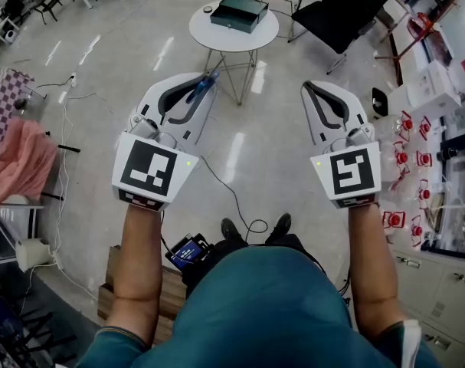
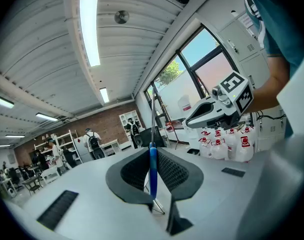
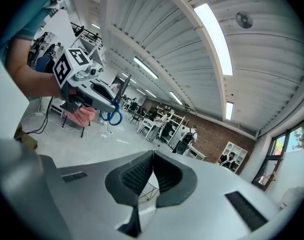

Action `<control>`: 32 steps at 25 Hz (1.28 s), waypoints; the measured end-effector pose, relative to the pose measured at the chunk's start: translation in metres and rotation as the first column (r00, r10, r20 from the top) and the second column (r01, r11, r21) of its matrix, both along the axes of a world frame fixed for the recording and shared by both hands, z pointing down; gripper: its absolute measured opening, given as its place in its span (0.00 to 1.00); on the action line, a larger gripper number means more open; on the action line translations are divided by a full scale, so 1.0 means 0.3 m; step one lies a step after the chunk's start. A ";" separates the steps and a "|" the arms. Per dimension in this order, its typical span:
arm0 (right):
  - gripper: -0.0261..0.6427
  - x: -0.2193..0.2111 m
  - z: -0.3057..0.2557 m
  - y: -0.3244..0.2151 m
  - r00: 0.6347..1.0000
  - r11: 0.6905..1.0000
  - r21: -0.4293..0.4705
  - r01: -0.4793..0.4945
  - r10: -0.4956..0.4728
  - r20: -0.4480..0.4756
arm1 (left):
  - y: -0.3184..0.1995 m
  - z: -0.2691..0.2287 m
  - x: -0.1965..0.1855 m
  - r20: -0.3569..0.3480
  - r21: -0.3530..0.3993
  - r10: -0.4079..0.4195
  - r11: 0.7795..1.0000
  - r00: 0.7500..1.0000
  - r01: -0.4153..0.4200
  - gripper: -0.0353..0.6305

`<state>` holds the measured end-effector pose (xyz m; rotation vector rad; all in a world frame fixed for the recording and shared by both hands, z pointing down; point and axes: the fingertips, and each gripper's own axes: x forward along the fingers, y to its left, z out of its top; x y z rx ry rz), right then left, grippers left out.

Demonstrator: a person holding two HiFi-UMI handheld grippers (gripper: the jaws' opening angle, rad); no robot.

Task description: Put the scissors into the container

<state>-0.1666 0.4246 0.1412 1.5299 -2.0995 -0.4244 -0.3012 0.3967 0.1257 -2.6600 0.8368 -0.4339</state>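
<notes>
Head view: the left gripper (image 1: 207,79) pinches blue scissors (image 1: 199,90), the dark container (image 1: 238,11) ahead of its tips; left gripper view: a thin edge-on grip (scissors could pivot or slip); right gripper view: right gripper (image 3: 153,154) pressed together, empty.

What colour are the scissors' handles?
Blue. The scissors show their handle loops best in the right gripper view.

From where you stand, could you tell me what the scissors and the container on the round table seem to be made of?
The scissors show glossy blue handles, likely plastic, and a thin grey blade, probably steel. The container looks dark green and smooth, perhaps painted metal or plastic; unclear which.
</notes>
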 end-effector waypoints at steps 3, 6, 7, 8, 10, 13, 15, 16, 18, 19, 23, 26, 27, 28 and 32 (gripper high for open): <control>0.09 -0.011 0.003 -0.016 1.000 1.000 -0.003 0.004 -0.004 0.009 | -0.016 -0.001 -0.009 -0.002 -0.002 0.000 1.000 1.000 0.000 0.14; 0.10 -0.022 0.003 -0.027 1.000 1.000 -0.001 0.004 -0.004 0.031 | -0.028 0.004 -0.023 -0.005 -0.005 0.001 1.000 1.000 -0.001 0.14; 0.10 -0.026 0.003 -0.031 0.999 1.000 0.002 0.002 -0.002 0.036 | -0.031 0.008 -0.029 -0.006 -0.006 0.002 1.000 1.000 -0.002 0.14; 0.10 -0.031 0.004 -0.035 0.999 1.000 0.004 0.001 -0.001 0.038 | -0.034 0.014 -0.035 -0.007 -0.008 0.003 1.000 1.000 -0.003 0.14; 0.10 -0.046 0.010 -0.042 0.999 1.000 0.004 -0.002 0.002 0.033 | -0.040 0.025 -0.049 -0.008 -0.012 0.008 1.000 1.000 -0.008 0.14; 0.10 -0.068 0.004 -0.054 1.000 1.000 0.008 -0.003 0.003 0.024 | -0.054 0.027 -0.066 -0.010 -0.012 0.015 1.000 1.000 -0.015 0.14; 0.10 -0.076 -0.004 -0.064 1.000 1.000 0.014 -0.001 0.000 0.024 | -0.067 0.025 -0.068 -0.008 -0.011 0.017 1.000 1.000 -0.017 0.14; 0.10 -0.076 -0.005 -0.071 1.000 1.000 0.013 0.002 -0.002 0.025 | -0.075 0.026 -0.065 -0.007 -0.012 0.016 1.000 1.000 -0.016 0.14; 0.10 -0.062 0.003 -0.091 1.000 1.000 0.009 0.009 -0.009 0.028 | -0.097 0.032 -0.050 -0.005 -0.017 0.009 1.000 1.000 -0.009 0.14; 0.10 -0.048 0.007 -0.105 0.999 1.000 0.008 0.013 -0.013 0.031 | -0.111 0.036 -0.038 -0.003 -0.018 0.004 1.000 1.000 -0.004 0.14; 0.10 0.032 0.019 -0.187 0.998 0.999 0.012 0.037 -0.037 0.047 | -0.185 0.056 0.033 0.014 -0.024 -0.024 0.999 1.000 0.024 0.14; 0.10 0.110 0.027 -0.253 0.996 0.998 0.010 0.065 -0.066 0.058 | -0.240 0.065 0.106 0.026 -0.032 -0.053 0.998 0.998 0.053 0.14; 0.10 0.141 0.030 -0.275 0.995 0.997 0.008 0.073 -0.074 0.063 | -0.255 0.068 0.134 0.030 -0.033 -0.062 0.997 0.998 0.063 0.14; 0.10 0.174 0.032 -0.298 0.994 0.997 0.007 0.082 -0.083 0.069 | -0.272 0.069 0.164 0.035 -0.032 -0.072 0.997 0.997 0.073 0.14; 0.10 0.299 0.033 -0.389 0.989 0.992 0.010 0.123 -0.124 0.084 | -0.349 0.064 0.286 0.044 -0.027 -0.112 0.993 0.993 0.113 0.14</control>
